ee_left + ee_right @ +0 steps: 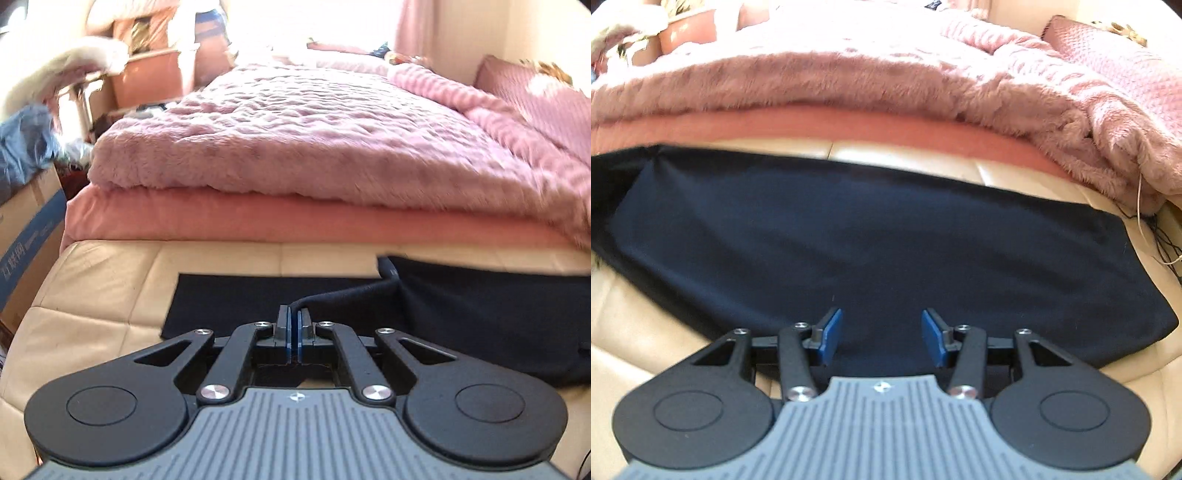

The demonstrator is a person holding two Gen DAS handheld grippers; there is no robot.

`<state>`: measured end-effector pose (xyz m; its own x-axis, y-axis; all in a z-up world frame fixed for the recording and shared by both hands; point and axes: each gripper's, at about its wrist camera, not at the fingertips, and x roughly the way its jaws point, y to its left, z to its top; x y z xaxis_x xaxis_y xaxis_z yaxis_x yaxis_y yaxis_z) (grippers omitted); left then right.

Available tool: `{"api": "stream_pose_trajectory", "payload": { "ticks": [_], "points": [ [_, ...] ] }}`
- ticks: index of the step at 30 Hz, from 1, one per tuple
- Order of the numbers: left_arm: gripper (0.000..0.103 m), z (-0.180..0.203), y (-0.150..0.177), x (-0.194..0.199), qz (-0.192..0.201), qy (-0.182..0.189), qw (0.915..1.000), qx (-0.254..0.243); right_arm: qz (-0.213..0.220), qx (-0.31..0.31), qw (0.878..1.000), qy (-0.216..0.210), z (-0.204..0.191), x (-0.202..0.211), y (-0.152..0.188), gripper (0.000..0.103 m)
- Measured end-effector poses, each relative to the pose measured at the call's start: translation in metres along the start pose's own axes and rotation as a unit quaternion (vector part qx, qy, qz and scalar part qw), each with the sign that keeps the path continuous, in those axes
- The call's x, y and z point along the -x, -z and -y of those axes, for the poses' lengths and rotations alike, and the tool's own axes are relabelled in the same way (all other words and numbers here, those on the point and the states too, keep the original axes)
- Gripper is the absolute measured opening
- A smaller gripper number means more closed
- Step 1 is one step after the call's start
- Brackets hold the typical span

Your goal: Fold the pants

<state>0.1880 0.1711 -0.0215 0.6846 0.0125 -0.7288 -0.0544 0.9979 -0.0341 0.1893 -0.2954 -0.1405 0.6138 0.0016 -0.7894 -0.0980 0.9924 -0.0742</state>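
Dark navy pants (461, 314) lie on a cream leather bench (110, 280) at the foot of a bed. My left gripper (294, 314) is shut on a raised fold of the pants' edge, which runs up and right from the pads. In the right wrist view the pants (868, 251) spread flat and wide across the bench (646, 332). My right gripper (882, 328) is open and empty, its blue pads (831, 332) just above the near edge of the cloth.
A fluffy pink blanket (295, 140) over a salmon sheet (258, 218) covers the bed behind the bench. Pink pillows (535, 96) lie at the right. Cardboard boxes (29, 236) and clutter stand to the left. Thin cords (1160, 236) hang at the bench's right.
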Motion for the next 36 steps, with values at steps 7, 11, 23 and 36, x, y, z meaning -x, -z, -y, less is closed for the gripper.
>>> {"api": "stream_pose_trajectory", "payload": {
  "ticks": [7, 11, 23, 36],
  "points": [
    [0.002, -0.058, -0.052, -0.064, -0.059, -0.018, 0.9977, 0.030, 0.003, 0.004, 1.000, 0.015, 0.006, -0.013, -0.011, 0.045],
    [0.002, -0.086, -0.066, -0.102, -0.094, -0.040, 0.9939, 0.042, 0.001, 0.004, 1.000, 0.020, 0.007, -0.019, -0.010, 0.045],
    [0.016, -0.107, -0.070, -0.169, -0.114, -0.104, 0.9866, 0.053, -0.018, 0.015, 0.999, 0.028, 0.008, -0.033, -0.011, 0.045],
    [0.020, -0.135, -0.002, -0.111, -0.125, -0.016, 0.9608, 0.247, -0.001, 0.047, 0.999, 0.025, -0.001, -0.005, -0.006, 0.045]
  ]
}}
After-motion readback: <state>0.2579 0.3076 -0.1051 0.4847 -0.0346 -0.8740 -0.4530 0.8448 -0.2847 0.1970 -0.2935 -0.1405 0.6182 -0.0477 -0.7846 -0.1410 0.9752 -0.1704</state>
